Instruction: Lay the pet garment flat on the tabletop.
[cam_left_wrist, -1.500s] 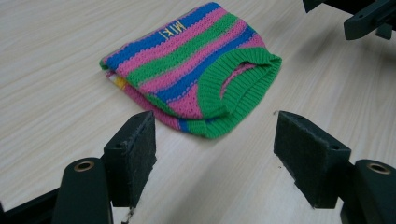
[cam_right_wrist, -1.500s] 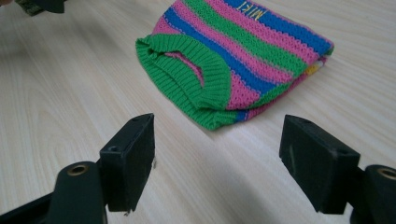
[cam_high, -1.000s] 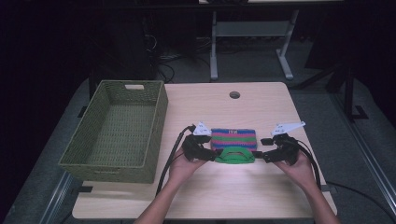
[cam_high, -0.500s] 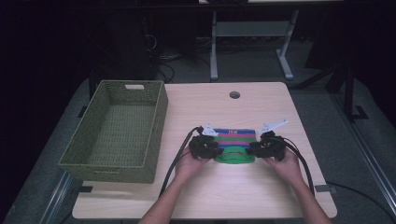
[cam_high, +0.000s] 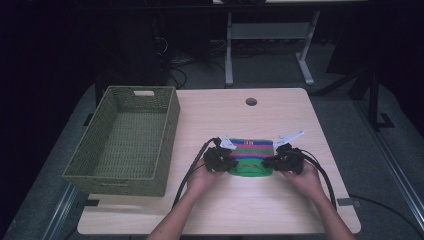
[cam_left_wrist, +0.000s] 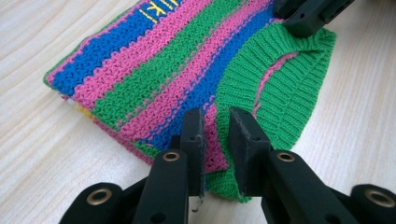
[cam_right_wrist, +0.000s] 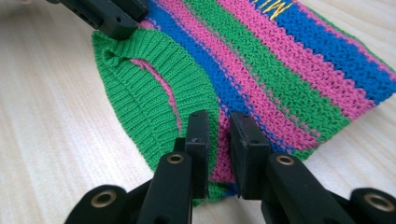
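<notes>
Each hand-held gripper, left (cam_high: 226, 161) and right (cam_high: 272, 161), pinches a near corner of the striped knit (cam_high: 254, 151) (thin bites); lifting unevenly could slip one corner free.

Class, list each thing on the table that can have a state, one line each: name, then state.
knitted garment: lying flat on the table, folded, green ribbed band toward the person.
left gripper: jaws narrowed on the garment's near edge, fabric between them.
right gripper: jaws narrowed on the garment's opposite corner, fabric between them.
wicker basket: upright, empty, left of the garment.
</notes>
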